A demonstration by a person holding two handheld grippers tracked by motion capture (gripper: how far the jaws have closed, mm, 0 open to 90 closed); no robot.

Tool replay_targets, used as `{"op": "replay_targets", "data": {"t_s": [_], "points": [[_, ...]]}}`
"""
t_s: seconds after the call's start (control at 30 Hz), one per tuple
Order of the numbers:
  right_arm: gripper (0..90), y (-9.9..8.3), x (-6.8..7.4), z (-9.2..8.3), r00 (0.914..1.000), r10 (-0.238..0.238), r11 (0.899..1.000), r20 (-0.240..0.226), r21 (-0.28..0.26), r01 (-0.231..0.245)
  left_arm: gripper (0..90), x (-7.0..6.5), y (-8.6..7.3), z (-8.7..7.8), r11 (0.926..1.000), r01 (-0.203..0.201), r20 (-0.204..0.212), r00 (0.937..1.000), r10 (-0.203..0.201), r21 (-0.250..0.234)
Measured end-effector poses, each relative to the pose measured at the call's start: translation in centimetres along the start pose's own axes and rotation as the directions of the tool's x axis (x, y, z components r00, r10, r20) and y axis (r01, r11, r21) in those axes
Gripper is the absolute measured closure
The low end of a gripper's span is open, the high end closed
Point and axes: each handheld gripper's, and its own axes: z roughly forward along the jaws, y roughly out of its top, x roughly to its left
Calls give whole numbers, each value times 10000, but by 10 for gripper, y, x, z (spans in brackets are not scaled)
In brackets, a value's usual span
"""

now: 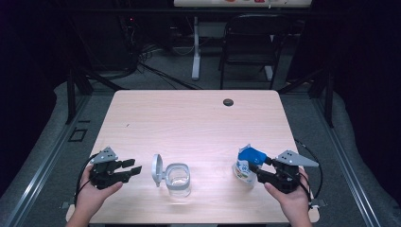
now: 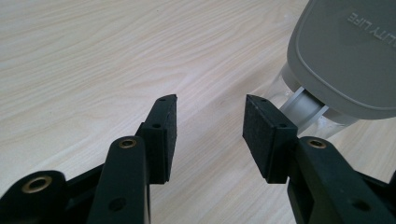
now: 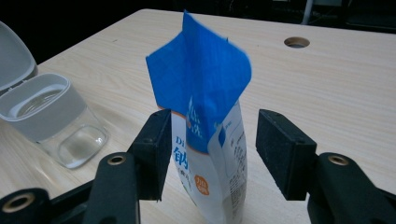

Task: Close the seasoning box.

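A small white pouch (image 1: 245, 165) with a blue folded top (image 3: 201, 84) stands upright on the table's front right. My right gripper (image 1: 254, 170) is open with the pouch between its jaws; in the right gripper view (image 3: 212, 135) there is a gap between the pouch and the right-hand pad. A clear jar (image 1: 178, 179) with a grey collar and its grey flip lid (image 1: 157, 168) swung open stands at front centre. My left gripper (image 1: 135, 166) rests open to the left of the jar with nothing between its pads (image 2: 163, 126), and the lid (image 2: 345, 51) looms just beyond.
The light wooden table (image 1: 189, 118) has a round cable hole (image 1: 228, 102) near its far edge. A dark folding chair (image 1: 250, 42) and a white table leg (image 1: 196, 52) stand on the floor beyond the table. Cables trail from both grippers over the front edge.
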Motion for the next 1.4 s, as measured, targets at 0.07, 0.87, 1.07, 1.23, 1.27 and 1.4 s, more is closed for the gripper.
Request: {"op": "replay_targets", "data": {"t_s": [0.07,0.87,1.07,1.23,1.27,1.4], "points": [[440,-4,1,3,10000,46,10000,5,-26,-46,555,0,0,0,10000,2,-15,10000,-2,-19],[348,-44,5,33,9993,-22,9994,361,-335,34,554,2,-1,0,10000,47,-70,10000,-47,-63],[337,-48,5,37,9993,-68,9995,361,-298,79,554,3,-1,0,9999,78,-72,9999,-79,-81],[334,-53,5,43,9989,-149,9998,436,-83,153,554,3,-1,1,10000,62,-84,9999,-63,-78],[333,-54,5,44,9989,-159,9999,451,-37,160,554,3,-1,1,9999,61,-84,9999,-61,-80],[334,-56,4,47,9988,-138,9999,477,58,136,554,3,-1,1,10000,42,-83,10000,-42,-64]]}}
